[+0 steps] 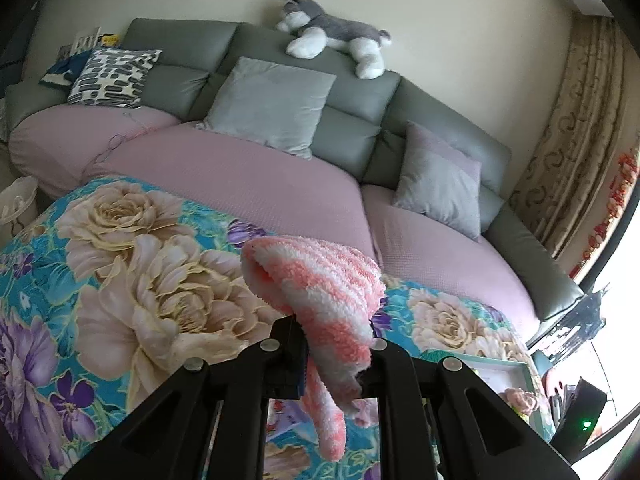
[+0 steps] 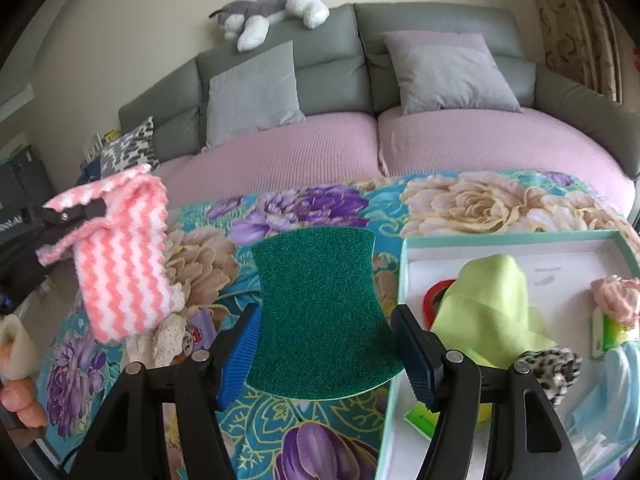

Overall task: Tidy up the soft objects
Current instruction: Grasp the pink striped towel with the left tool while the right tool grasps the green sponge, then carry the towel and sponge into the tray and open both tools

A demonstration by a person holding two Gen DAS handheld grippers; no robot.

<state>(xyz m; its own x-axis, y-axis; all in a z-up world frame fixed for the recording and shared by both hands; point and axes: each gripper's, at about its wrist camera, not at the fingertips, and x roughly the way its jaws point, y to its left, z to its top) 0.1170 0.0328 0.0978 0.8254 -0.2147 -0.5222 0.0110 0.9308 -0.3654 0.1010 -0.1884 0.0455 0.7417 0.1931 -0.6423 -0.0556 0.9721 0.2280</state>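
Right wrist view: the right gripper (image 2: 324, 344) holds a green scouring pad (image 2: 320, 312) flat between its blue pads (image 2: 240, 344), both touching the pad's pinched-in sides, above the floral cloth (image 2: 320, 208). Just to its right lies a white tray (image 2: 520, 236) with a teal rim, holding a lime cloth (image 2: 492, 304), a red ring (image 2: 436, 292) partly under it, a leopard-print scrunchie (image 2: 556, 364), a pink knitted piece (image 2: 616, 292) and a pale blue cloth (image 2: 616, 392). To the left, the left gripper (image 2: 76, 212) pinches a pink-and-white striped towel (image 2: 124, 264) near its top, and the towel hangs clear above the cloth. Under it lie a lace piece (image 2: 168, 340) and a small cartoon-print cloth (image 2: 200, 332).

In the left wrist view the left gripper (image 1: 334, 356) is closed on the towel (image 1: 320, 292), which folds over the fingers and dangles below them. Beyond the floral cloth (image 1: 140, 260) stands a grey sofa (image 1: 360, 92) with pink seat covers, two grey cushions (image 1: 276, 104), a patterned cushion (image 1: 112, 76), and a plush husky (image 1: 332, 32) lying on the backrest top.
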